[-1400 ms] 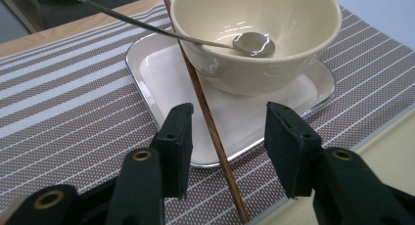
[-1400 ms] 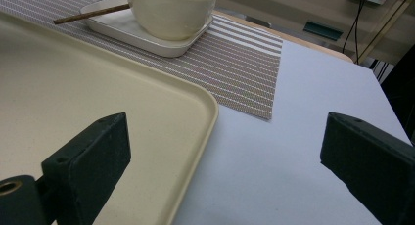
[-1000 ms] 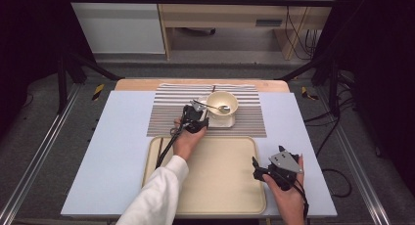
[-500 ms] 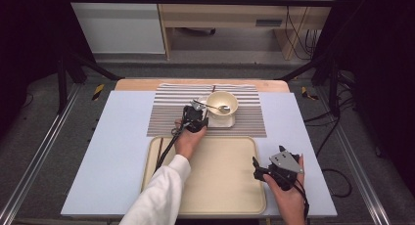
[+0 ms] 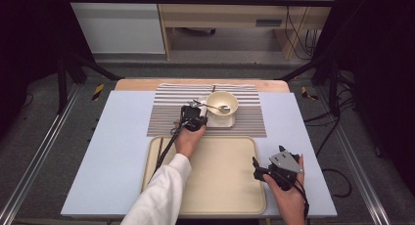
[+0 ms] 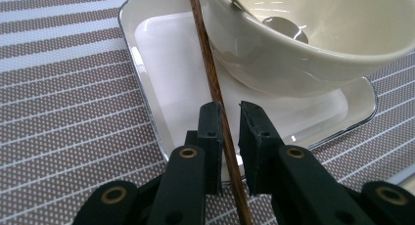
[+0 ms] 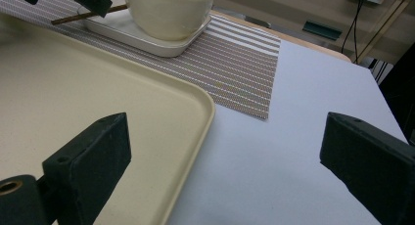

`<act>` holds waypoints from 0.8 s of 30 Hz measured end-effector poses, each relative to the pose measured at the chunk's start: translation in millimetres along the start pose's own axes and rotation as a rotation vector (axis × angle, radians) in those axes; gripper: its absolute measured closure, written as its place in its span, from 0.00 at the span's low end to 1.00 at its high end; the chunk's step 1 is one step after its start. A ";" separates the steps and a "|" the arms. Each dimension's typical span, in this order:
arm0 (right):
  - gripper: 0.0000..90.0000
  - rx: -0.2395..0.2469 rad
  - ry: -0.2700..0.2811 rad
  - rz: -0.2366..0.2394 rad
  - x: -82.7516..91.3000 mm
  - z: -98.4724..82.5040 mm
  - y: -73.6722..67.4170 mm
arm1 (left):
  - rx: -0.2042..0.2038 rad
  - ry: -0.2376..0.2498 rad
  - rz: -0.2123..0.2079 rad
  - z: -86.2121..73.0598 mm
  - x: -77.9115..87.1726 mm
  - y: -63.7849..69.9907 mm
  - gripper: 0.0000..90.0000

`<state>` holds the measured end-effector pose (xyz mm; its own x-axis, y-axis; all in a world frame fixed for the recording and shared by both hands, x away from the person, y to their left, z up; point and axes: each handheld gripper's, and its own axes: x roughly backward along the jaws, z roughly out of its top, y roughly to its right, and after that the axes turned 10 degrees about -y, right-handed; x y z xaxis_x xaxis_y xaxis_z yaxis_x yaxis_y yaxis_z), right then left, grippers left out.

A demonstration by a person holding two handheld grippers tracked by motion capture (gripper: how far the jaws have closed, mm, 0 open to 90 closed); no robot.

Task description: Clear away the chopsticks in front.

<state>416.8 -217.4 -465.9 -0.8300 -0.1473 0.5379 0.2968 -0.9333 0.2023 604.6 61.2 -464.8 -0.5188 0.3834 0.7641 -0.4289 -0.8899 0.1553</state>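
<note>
A cream bowl [image 5: 221, 103] with a metal spoon [image 5: 223, 108] in it stands on a white square plate [image 5: 230, 121] on the striped placemat [image 5: 166, 115]. A brown chopstick [image 6: 210, 73] leans on the plate's rim beside the bowl. My left gripper [image 5: 198, 111] is at the plate's left edge. Its jaws [image 6: 230, 112] have just been closing around the chopstick, and a thin gap still shows on one side. My right gripper [image 5: 257, 169] stands wide open at the tray's right edge with nothing in it [image 7: 225, 151].
A cream tray [image 5: 215, 181] lies in front of the placemat on a pale blue mat [image 5: 112, 151]. A second chopstick [image 5: 159, 152] lies along the tray's left rim. In the right gripper view the tray's corner [image 7: 195, 102] is close by.
</note>
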 end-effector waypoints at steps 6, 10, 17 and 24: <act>0.06 -0.002 -0.001 0.000 0.1 -0.1 0.4 | 0.041 0.000 -0.020 -0.1 -1.4 0.0 0.90; 0.06 0.001 -0.002 0.000 -0.2 -0.2 0.2 | 0.068 -0.004 -0.033 -0.5 -2.2 -0.3 0.91; 0.06 0.003 -0.007 0.001 -0.3 -0.1 -0.6 | 0.103 -0.006 -0.034 -0.3 -2.0 -0.5 0.92; 0.06 0.006 -0.007 0.002 -0.8 -0.2 -0.8 | 0.133 0.001 -0.004 -0.2 -1.2 -0.8 0.94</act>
<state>417.1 -216.6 -466.7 -0.8262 -0.1465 0.5440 0.3010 -0.9310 0.2064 605.5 61.6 -466.0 -0.5178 0.3875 0.7627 -0.3289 -0.9132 0.2406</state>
